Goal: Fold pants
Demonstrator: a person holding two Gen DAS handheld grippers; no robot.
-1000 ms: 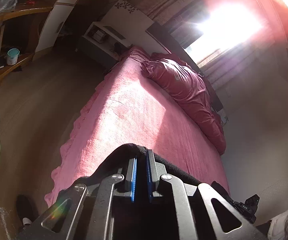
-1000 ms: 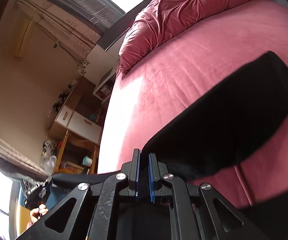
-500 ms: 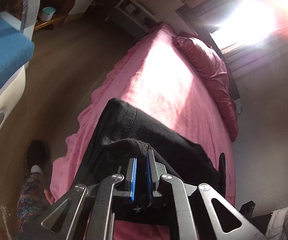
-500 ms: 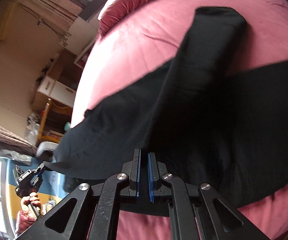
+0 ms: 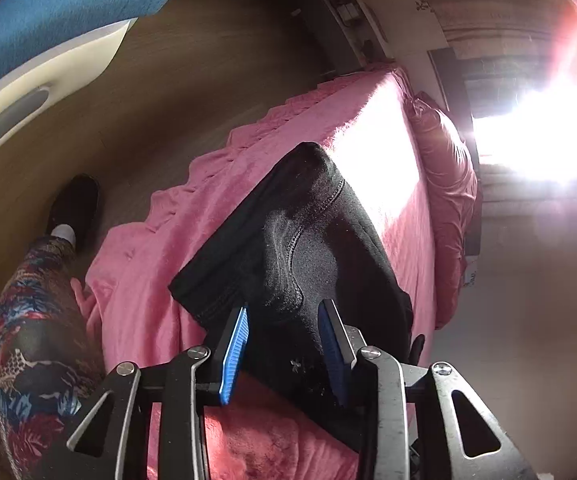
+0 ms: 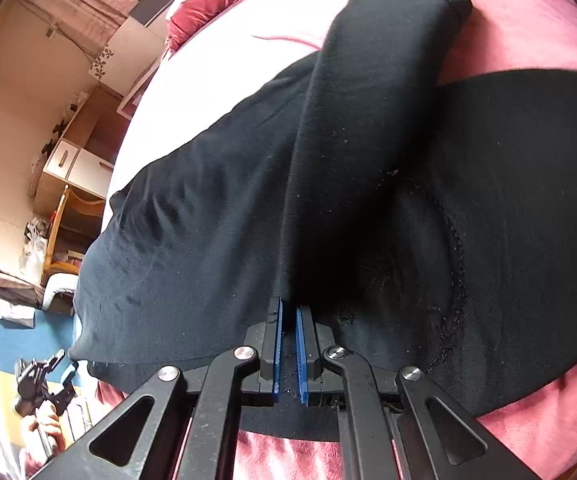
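Right wrist: black pants (image 6: 368,168) folded over, rumpled on pink bed (image 6: 528,24).

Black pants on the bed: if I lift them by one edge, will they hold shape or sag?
Probably sag: the black pants drape in soft wrinkles over the pink bedspread. They likely cling rather than slide, since the fabric looks matte. Probably light; a thin edge in the right gripper holds them.

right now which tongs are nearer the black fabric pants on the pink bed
Right. The right tongs are shut on the black fabric pants, pinching the cloth. The left tongs have just been opening, and their pads stand apart either side of the pants without pressing.
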